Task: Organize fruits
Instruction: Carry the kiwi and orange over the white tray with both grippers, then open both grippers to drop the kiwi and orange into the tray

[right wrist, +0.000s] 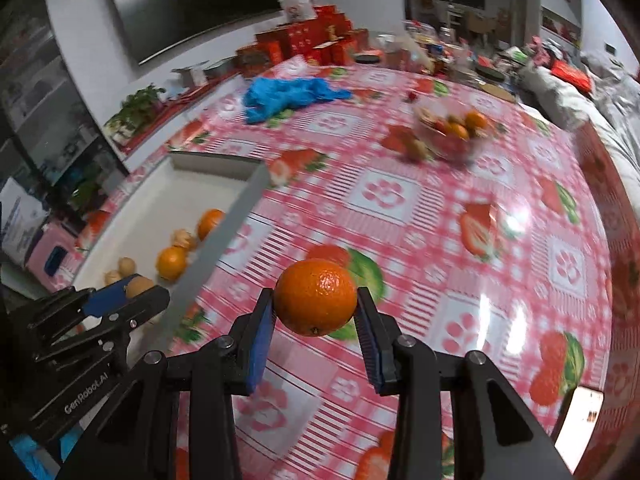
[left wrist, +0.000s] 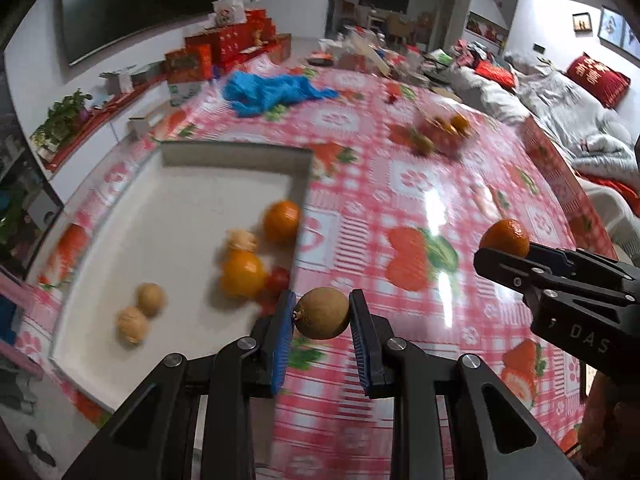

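The left gripper (left wrist: 322, 314) is clenched on a small brown fruit (left wrist: 322, 313), held up in the air just past the right edge of the white tray (left wrist: 180, 208). The blue pads (left wrist: 283, 340) press on both sides of it. The right gripper (right wrist: 316, 300) is grasping an orange (right wrist: 316, 296) the same way, up over the tabletop (right wrist: 400, 216) w/ its pink and red fruit cloth, a bit to the right of the tray. In the left view the right gripper shows at the right side, orange at its tip. Inside the tray sit 2 oranges (left wrist: 242, 274), 1 more orange (left wrist: 282, 220) near the tray's right wall, 2 small brown fruits (left wrist: 151, 299), a pale lumpy thing (left wrist: 241, 240) I can't tell what, and sth small and red (left wrist: 277, 279). Far across the tabletop is a clear bowl (right wrist: 452, 128) w/ more fruit in it, blurry. One brown fruit (right wrist: 418, 148) lies just beside the bowl. A blue crumpled bag (right wrist: 288, 94) lies well apart, near the far edge.
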